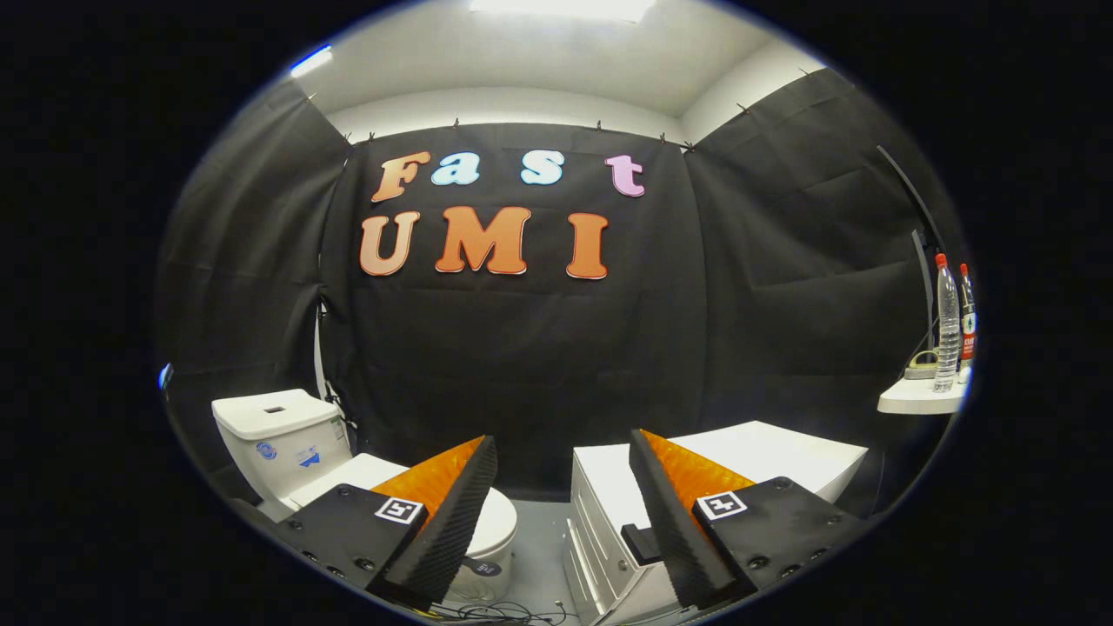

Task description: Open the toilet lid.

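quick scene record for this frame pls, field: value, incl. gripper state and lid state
gripper: gripper open, fingers wide apart, holding nothing
toilet: toilet low, beyond one finger and partly hidden by it, tank behind
lid: lid down, not yet touched
cabinet: white cabinet beyond the other finger, drawers facing the floor gap
floor: grey floor between toilet and cabinet, cables near the fingers
shelf: small white shelf past the cabinet, with two bottles

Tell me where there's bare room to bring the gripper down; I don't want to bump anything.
The open gripper has bare floor ahead, between toilet and white cabinet. Cabinet top is bare. Crowded: the small shelf with bottles, and cables nearest the fingers.
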`<state>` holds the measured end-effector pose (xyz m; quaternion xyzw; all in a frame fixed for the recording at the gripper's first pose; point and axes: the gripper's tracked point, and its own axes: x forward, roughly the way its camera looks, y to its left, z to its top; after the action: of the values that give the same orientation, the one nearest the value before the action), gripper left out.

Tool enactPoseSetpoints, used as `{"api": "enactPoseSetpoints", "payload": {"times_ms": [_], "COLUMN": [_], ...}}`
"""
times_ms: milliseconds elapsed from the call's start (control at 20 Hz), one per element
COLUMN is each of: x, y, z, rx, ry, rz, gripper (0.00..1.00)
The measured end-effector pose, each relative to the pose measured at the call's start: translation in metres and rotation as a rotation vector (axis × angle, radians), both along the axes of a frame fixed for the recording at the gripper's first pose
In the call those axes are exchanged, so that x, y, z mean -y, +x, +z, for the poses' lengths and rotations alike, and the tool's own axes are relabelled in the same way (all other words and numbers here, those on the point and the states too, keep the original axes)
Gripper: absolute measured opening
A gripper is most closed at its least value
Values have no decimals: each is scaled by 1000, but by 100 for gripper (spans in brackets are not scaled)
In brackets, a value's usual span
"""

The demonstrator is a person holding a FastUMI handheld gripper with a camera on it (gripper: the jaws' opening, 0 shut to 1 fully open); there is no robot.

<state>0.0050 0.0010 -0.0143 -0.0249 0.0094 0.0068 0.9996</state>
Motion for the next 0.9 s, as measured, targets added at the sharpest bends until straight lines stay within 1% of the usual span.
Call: {"api": "enactPoseSetpoints", "payload": {"times_ms": [900], "x": [0], "y": [0], "z": [1], "rx": [3], "ry": [-3], "rz": [1], "gripper": [98]}}
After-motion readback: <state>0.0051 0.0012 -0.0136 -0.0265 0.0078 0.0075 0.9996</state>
